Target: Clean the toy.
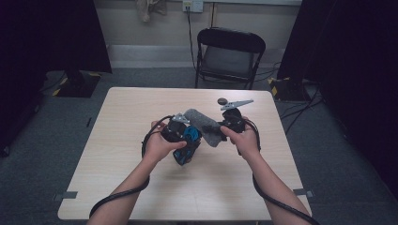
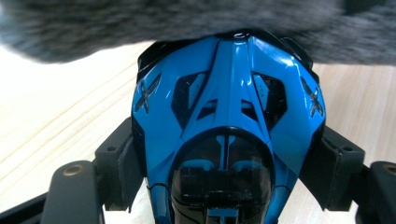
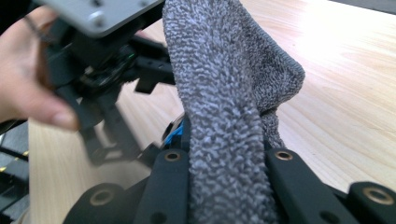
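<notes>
A glossy blue and black toy car [image 2: 229, 121] sits between the pads of my left gripper [image 2: 226, 170], which press on both its sides. In the high view the car [image 1: 190, 140] is held above the middle of the table, in my left gripper [image 1: 182, 136]. A grey terry cloth [image 3: 224, 93] is clamped between the jaws of my right gripper [image 3: 226, 163]. The cloth [image 1: 206, 125] drapes over the far end of the car and touches it. My right gripper [image 1: 226, 125] is just to the right of the car. A sliver of the blue car [image 3: 173, 133] peeks out beside the cloth.
The light wooden table [image 1: 141, 187] is bare around both hands. A small dark round object [image 1: 222, 101] lies near its far edge. A black folding chair [image 1: 230, 51] stands behind the table, with cables on the floor at the right.
</notes>
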A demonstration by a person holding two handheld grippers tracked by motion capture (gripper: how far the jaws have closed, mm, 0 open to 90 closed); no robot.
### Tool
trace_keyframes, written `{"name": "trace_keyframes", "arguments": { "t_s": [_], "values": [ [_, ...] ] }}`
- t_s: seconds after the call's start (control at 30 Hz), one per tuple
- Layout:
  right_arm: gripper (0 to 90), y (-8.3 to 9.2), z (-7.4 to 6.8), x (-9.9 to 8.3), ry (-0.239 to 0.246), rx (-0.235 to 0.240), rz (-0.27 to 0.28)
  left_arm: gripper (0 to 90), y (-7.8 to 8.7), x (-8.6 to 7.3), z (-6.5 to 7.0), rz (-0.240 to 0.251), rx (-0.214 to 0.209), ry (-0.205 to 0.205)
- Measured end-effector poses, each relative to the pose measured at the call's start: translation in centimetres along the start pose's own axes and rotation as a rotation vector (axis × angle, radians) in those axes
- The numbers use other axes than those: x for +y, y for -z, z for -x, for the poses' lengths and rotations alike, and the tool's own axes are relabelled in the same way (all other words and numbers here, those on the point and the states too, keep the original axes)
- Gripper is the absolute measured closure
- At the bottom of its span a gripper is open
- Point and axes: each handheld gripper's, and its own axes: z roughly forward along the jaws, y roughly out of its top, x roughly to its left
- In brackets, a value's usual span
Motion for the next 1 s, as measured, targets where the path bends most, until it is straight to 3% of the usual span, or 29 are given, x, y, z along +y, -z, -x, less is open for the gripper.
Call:
{"name": "trace_keyframes", "arguments": {
  "t_s": [0.13, 0.53, 0.67, 0.77, 0.87, 1.0],
  "values": [
    [77.3, 0.0, -0.3, -0.3, 0.016, 0.012, -0.022, 24.6, 0.2, -0.2, -0.5, 0.013, 0.007, 0.020],
    [77.2, 0.1, -0.1, -2.5, -0.010, 0.052, -0.018, 24.7, 0.9, -0.2, -1.4, 0.028, 0.035, 0.046],
    [77.1, 1.1, 0.7, -2.8, -0.044, 0.004, 0.026, 24.6, 1.7, 0.0, -1.5, 0.043, 0.033, 0.043],
    [77.2, 1.9, 1.7, -3.0, -0.072, -0.062, 0.058, 24.6, 2.3, 0.3, -1.0, 0.058, 0.023, 0.026],
    [77.2, 2.1, 2.1, -3.0, -0.097, -0.092, 0.075, 24.6, 2.7, 0.8, -0.3, 0.070, 0.002, 0.013],
    [77.1, 1.4, 1.6, -2.8, -0.080, -0.113, 0.054, 24.6, 2.9, 1.5, 0.6, 0.084, -0.021, -0.011]
  ]
}}
